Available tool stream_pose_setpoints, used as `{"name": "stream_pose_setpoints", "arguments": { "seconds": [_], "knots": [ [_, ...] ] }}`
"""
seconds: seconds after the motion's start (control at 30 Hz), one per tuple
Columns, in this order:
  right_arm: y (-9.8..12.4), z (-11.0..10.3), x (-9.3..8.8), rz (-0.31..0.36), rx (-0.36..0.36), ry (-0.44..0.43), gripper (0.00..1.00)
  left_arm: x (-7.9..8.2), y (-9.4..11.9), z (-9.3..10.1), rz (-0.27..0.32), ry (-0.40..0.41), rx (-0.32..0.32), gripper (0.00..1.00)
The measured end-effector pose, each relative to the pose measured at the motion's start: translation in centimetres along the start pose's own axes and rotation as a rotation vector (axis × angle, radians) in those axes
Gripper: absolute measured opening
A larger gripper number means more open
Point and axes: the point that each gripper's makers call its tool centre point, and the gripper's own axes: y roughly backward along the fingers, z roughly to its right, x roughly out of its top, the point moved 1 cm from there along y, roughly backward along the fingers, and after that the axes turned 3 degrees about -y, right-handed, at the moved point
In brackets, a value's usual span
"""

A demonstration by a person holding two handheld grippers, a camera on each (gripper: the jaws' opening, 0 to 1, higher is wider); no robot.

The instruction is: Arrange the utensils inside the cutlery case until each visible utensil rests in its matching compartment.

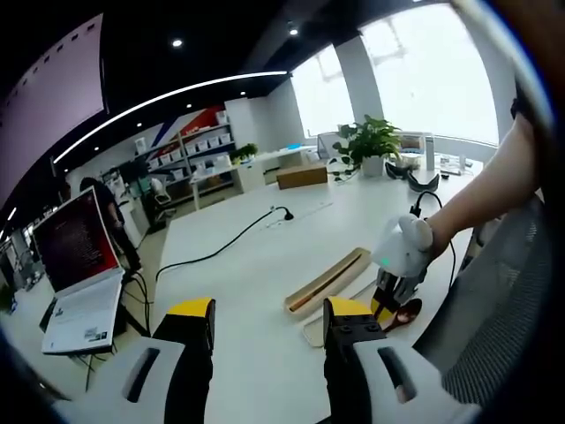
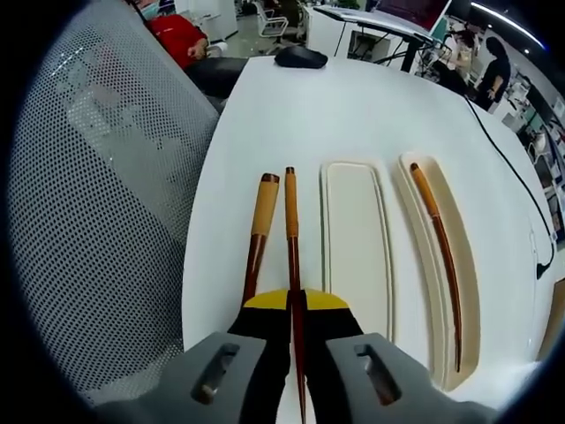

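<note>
Bright daylight floods through blown-out windows; a ceiling light strip glows overhead. Fisheye bending warps edges; the white surface glares softly.

You've got a cream cutlery case w/ long compartments on the white table. Far compartment holds one brown chopstick, lying lengthwise. Middle one's bare. A second chopstick sits pinched in your right gripper, beside the case. A wooden-handled utensil lies just beside it.
</note>
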Motion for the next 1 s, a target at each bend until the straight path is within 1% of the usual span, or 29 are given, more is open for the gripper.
{"name": "stream_pose_setpoints", "arguments": {
  "seconds": [0.3,0.37,0.47,0.73,0.87,1.0],
  "knots": [
    [0.3,0.0,-0.3,-0.009,-0.007,-0.001,0.0,0.1,0.0,-0.1,0.007,0.004,0.001,0.5],
    [0.4,-0.1,-0.3,-0.008,0.001,-0.005,0.0,0.1,0.1,-0.1,0.008,0.007,0.0,0.5],
    [0.7,-0.1,0.0,0.009,0.003,-0.016,0.0,0.1,0.1,-0.1,0.011,0.008,0.001,0.5],
    [1.5,0.2,0.5,0.023,-0.008,-0.012,0.0,0.2,0.1,-0.1,0.013,0.009,0.001,0.5],
    [1.8,0.4,0.6,0.022,-0.013,0.0,0.0,0.2,0.1,-0.2,0.014,0.012,0.003,0.5],
    [2.1,0.5,0.6,0.004,-0.019,0.008,0.0,0.1,0.1,-0.2,0.013,0.013,0.004,0.5]
  ]
}}
